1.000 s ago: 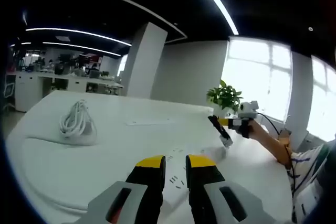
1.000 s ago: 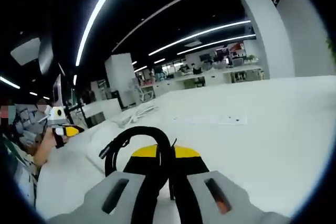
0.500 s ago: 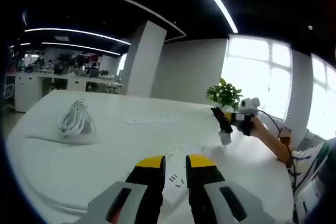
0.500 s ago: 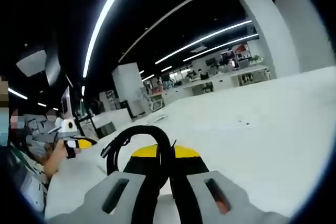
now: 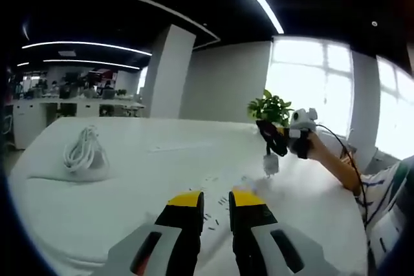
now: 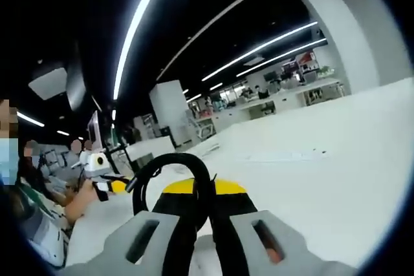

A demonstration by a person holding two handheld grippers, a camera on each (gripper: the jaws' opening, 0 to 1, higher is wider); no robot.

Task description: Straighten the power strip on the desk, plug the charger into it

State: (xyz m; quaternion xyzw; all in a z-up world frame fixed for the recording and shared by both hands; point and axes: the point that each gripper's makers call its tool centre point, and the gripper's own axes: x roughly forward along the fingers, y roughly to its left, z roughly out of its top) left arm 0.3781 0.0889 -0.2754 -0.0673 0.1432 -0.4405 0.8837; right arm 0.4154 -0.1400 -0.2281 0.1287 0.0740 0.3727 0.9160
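Hovering low over the white surface (image 5: 129, 179), the left gripper (image 5: 209, 200) had its yellow-tipped jaws held slightly apart with nothing between them. Just beyond those tips lay the white power strip (image 5: 223, 189), flat on the surface, its socket slots showing as small dark marks; its outline was hard to make out against the white top. Off to one side, well apart from the strip, a coil of white cable (image 5: 83, 153) sat on a low white pad.

Across the surface, the right gripper (image 5: 274, 139) was held up above the far end of the strip, with the white charger (image 5: 270, 165) hanging below its jaws, close to the surface. A person's hand (image 5: 318, 148) held that gripper, with a striped sleeve (image 5: 381, 211) behind it. A potted plant (image 5: 270, 109) stood by the bright windows.

From the right gripper's own camera, the right gripper (image 6: 204, 193) was clamped on a black cable (image 6: 169, 179) that looped up and over between its jaws. The left gripper (image 6: 110, 184) showed at the far side, held in a person's hand (image 6: 83, 200).
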